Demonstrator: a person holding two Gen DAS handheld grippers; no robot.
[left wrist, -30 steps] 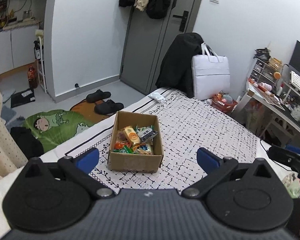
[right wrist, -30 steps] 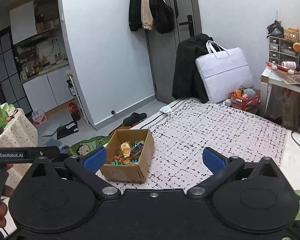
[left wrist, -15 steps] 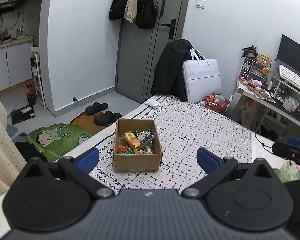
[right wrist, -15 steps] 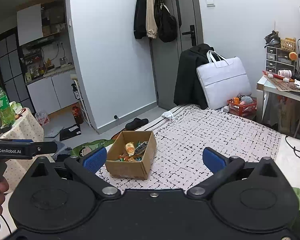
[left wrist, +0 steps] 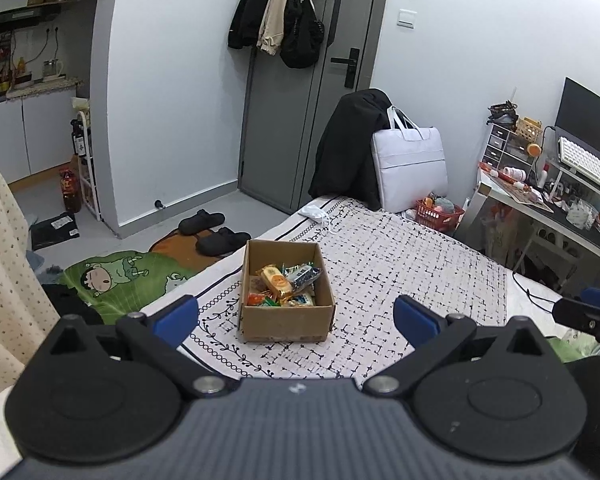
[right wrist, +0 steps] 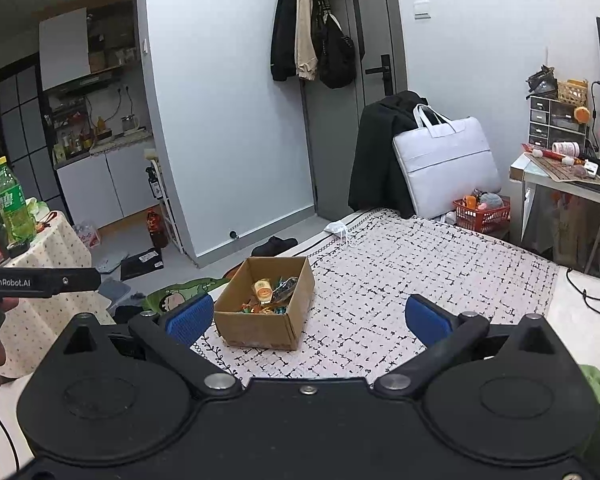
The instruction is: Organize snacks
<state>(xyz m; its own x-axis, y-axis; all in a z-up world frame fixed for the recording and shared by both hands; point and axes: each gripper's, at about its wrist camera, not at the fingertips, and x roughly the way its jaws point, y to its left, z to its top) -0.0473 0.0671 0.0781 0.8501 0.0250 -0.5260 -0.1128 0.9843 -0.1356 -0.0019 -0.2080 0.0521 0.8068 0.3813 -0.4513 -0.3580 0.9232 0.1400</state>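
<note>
Nearest the viewer, the left gripper (left wrist: 296,316) is held above the near edge of a bed (left wrist: 400,264), its blue-padded fingers (left wrist: 176,314) spread wide with nothing between them. The right gripper (right wrist: 308,318) is likewise released and empty, held on the near side of the cardboard box (right wrist: 266,304) and apart from it. The open box sits on the bed's black-and-white patterned cover, close to its left edge, and holds a heap of wrapped snacks (left wrist: 286,284) in orange, yellow, green and dark wrappers. Left of the box, on the floor, lie a green cartoon mat (left wrist: 116,280) and black slippers (left wrist: 214,232). Beyond the box, a white face mask (left wrist: 314,213) lies on the cover. Farther back stand a white bag (left wrist: 410,168) and a grey door (left wrist: 308,120).
</note>
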